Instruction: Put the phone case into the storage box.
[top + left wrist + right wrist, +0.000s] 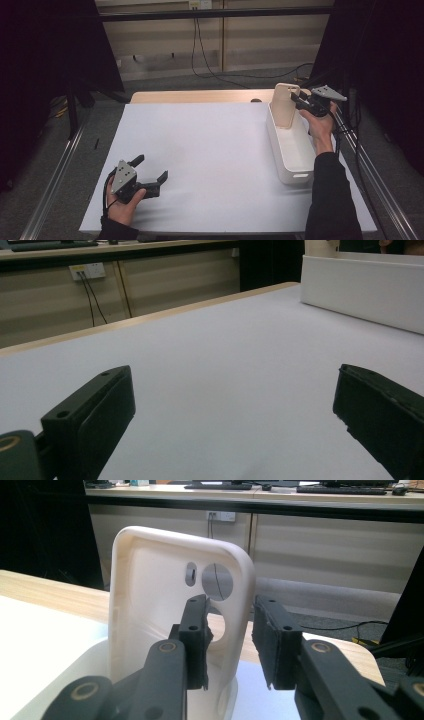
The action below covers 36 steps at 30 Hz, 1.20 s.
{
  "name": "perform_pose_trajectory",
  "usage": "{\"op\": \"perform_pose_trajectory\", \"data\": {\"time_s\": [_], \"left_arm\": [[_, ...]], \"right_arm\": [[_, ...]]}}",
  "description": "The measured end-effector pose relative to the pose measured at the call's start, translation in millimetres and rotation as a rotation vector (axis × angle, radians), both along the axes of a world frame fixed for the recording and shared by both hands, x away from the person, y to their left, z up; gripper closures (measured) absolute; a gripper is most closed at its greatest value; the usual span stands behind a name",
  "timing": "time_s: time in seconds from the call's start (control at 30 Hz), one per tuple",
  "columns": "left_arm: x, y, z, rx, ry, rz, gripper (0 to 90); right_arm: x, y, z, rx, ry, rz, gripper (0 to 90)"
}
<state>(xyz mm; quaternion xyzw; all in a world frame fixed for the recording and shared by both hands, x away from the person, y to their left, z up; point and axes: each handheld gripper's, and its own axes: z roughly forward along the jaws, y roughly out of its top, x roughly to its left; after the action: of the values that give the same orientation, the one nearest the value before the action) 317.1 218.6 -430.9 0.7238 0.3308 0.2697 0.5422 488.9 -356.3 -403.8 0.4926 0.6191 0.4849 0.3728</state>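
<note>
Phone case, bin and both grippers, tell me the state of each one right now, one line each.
Phone case: upright, leaning in the bin's far end, its edge between the right gripper's jaws, pads off it.
White bin: upright on the table, open-topped, bare apart from the case.
Right gripper: open, jaws astride the case's edge.
Left gripper: open wide, holding nothing, low over the table's near left.

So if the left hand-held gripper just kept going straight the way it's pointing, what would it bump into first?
Probably nothing soon: ahead of the left hand-held gripper lies bare white table. The white bin sits ahead but off to the right of its line, so it likely passes it, though depth is hard to judge.
</note>
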Motion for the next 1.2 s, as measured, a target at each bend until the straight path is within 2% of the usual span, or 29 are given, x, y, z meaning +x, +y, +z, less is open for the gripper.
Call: {"op": "perform_pose_trajectory", "data": {"time_s": [0.43, 0.63, 0.7, 0.77, 1.03, 1.07, 1.1, 1.13, 1.17, 1.2], "left_arm": [[-0.1, -0.1, 0.1, 0.000, -0.002, 0.000, 3.2], [-0.2, 0.4, 0.3, 0.000, -0.002, 0.001, 3.2], [-0.2, -0.3, 0.1, -0.015, 0.002, 0.008, 3.2], [0.5, -0.2, 0.4, -0.010, 0.000, 0.008, 3.2], [2.6, -2.7, 0.5, -0.011, 0.002, 0.010, 3.2], [2.7, -2.7, 0.3, -0.010, 0.004, 0.011, 3.2], [2.9, -2.9, 0.2, -0.013, 0.006, 0.011, 3.2], [2.9, -2.9, 0.2, -0.012, 0.006, 0.011, 3.2], [2.8, -3.1, 0.1, -0.016, 0.006, 0.011, 3.2], [2.7, -2.7, 0.2, -0.011, 0.003, 0.013, 3.2]], "right_arm": [[1.5, 0.9, -2.8, -0.008, 0.020, -0.001, 70.4], [0.6, 0.8, -2.1, 0.000, 0.012, 0.006, 66.8], [0.0, 1.0, -1.9, 0.002, 0.011, 0.005, 63.0], [-0.3, 1.4, -1.5, 0.004, 0.008, 0.006, 62.5], [-2.6, 1.3, 1.1, 0.018, -0.010, 0.020, 50.8], [-2.9, 1.0, 1.5, 0.018, -0.010, 0.021, 48.8], [-3.8, 0.4, 2.8, 0.023, -0.012, 0.024, 42.3], [-3.8, 0.4, 2.8, 0.023, -0.012, 0.024, 42.3], [-4.1, 0.2, 3.5, 0.035, -0.008, 0.018, 34.8], [-4.1, 0.2, 3.5, 0.035, -0.008, 0.018, 34.8]]}}
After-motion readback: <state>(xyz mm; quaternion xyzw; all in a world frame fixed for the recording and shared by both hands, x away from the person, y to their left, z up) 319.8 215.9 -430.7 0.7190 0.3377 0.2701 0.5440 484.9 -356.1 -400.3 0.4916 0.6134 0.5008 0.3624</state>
